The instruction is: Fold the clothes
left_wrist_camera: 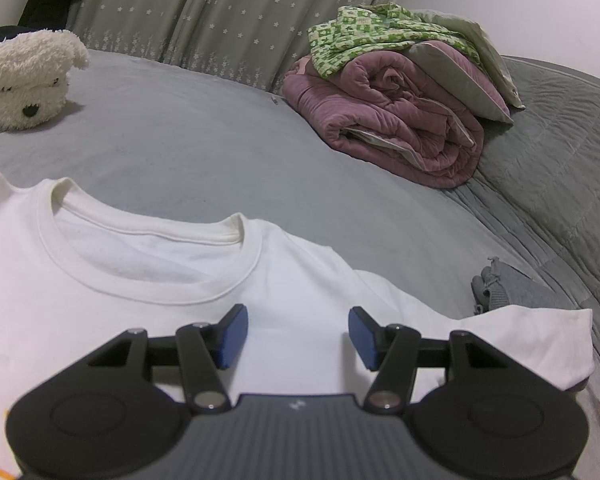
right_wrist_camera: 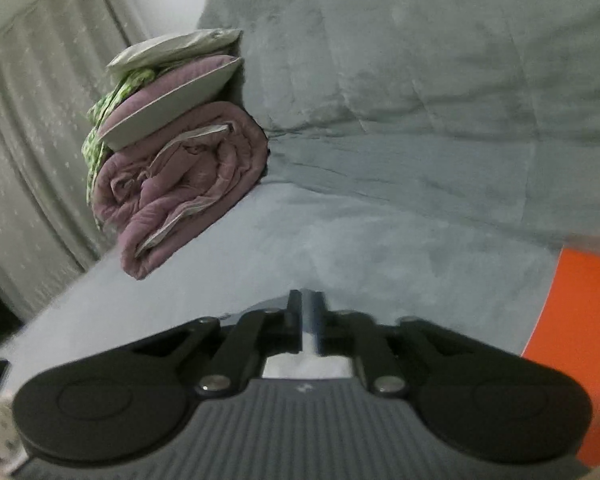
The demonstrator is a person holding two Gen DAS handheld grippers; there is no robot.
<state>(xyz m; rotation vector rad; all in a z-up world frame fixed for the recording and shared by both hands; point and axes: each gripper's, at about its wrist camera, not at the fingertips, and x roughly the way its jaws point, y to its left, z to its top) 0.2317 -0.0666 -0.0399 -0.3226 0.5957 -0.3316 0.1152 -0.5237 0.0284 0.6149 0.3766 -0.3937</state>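
The white T-shirt point(left_wrist_camera: 140, 280) lies spread flat on the grey bedsheet point(left_wrist_camera: 204, 148), collar toward the far side, its one visible short sleeve point(left_wrist_camera: 540, 344) stretched out to the right; no fold shows in it, so by my reading the work is at or near its start and every fold is left to make. The left gripper point(left_wrist_camera: 298, 336) hovers over the chest just below the collar with its blue pads point(left_wrist_camera: 232, 336) set wide apart and nothing between them. In the blurred right wrist view, the right gripper point(right_wrist_camera: 308, 316) has its fingers drawn nearly together; something pale shows low behind them, but whether cloth is pinched there I cannot tell. A small grey garment point(left_wrist_camera: 512, 288) lies crumpled just beyond the sleeve, seemingly unfolded too. Far right, a rolled mauve quilt point(left_wrist_camera: 400, 120) carries a green patterned cloth point(left_wrist_camera: 364, 36) and pillows; a white plush dog point(left_wrist_camera: 28, 80) rests far left; an orange object point(right_wrist_camera: 572, 320) sits at the near right.
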